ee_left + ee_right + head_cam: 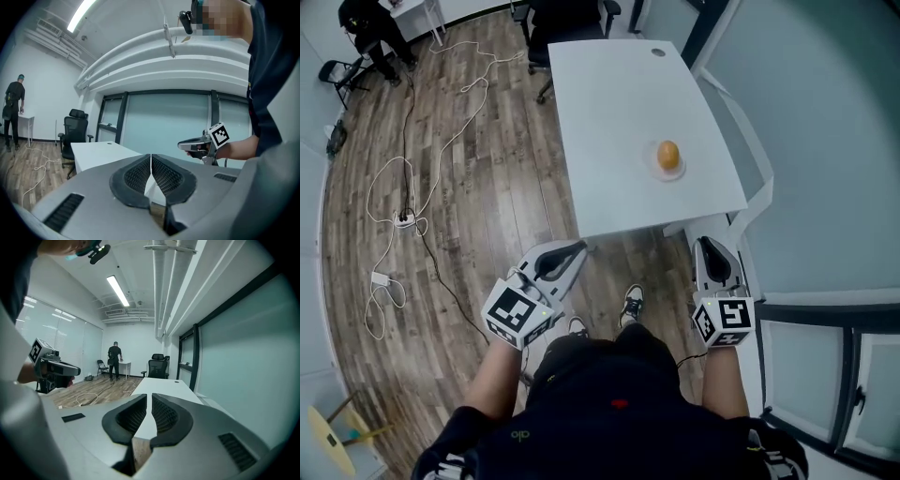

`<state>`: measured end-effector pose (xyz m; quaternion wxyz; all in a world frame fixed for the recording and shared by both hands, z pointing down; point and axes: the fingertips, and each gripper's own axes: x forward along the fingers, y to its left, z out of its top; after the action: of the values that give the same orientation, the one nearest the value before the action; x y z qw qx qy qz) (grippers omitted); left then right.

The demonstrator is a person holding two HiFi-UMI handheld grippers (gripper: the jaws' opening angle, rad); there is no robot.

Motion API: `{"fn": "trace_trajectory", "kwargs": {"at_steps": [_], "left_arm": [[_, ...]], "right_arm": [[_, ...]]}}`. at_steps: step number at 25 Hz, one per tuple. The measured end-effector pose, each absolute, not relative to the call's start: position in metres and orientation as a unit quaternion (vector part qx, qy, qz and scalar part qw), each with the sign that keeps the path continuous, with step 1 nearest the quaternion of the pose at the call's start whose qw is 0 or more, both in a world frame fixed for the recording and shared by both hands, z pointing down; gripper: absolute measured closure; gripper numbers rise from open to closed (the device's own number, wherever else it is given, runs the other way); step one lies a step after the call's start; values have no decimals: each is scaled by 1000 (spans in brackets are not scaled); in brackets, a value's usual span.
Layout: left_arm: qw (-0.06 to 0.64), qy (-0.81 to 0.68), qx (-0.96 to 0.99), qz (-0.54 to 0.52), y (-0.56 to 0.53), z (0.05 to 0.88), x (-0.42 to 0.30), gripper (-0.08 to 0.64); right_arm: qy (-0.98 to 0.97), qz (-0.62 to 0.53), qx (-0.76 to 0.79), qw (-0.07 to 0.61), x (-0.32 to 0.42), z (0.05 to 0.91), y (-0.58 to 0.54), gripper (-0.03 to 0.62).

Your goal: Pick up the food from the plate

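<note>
A round orange-brown piece of food [668, 155] lies on a small white plate [671, 173] near the right front corner of the white table [619, 112]. Both grippers are held short of the table's near edge, apart from the food. My left gripper [577, 247] points at the front left corner, its pads closed together with nothing between them [151, 159]. My right gripper [705, 242] is below the table's front right corner, also shut and empty [149, 397]. Neither gripper view shows the food or the plate.
A black office chair [567, 19] stands at the table's far end. Cables and a power strip [405, 219] trail over the wood floor on the left. A person [370, 26] stands by a small desk at the far left. A glass wall [825, 141] runs along the right.
</note>
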<state>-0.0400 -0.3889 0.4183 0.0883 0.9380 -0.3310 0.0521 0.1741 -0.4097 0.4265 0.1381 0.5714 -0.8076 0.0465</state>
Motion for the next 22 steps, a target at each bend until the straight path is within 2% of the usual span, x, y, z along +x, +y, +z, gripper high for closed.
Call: {"fn": "trace_trajectory", "kwargs": {"at_steps": [10, 11, 12, 16, 19, 22], "left_arm": [[125, -440, 887, 67, -509, 425, 8, 534], [129, -449, 882, 63, -518, 428, 12, 534], [136, -458, 877, 59, -527, 430, 16, 534], [160, -494, 853, 55, -554, 444, 30, 534], [171, -516, 836, 72, -562, 466, 29, 534], [183, -530, 825, 77, -564, 476, 28, 534]], "right_arm": [[-838, 51, 520, 158, 240, 464, -572, 554], [-843, 59, 509, 161, 243, 472, -588, 503], [-848, 66, 498, 166, 245, 482, -604, 423], [-856, 103, 470, 188, 254, 532, -666, 292], [-858, 131, 455, 200, 249, 576, -705, 246], [-853, 153, 449, 216, 237, 616, -730, 228]]}}
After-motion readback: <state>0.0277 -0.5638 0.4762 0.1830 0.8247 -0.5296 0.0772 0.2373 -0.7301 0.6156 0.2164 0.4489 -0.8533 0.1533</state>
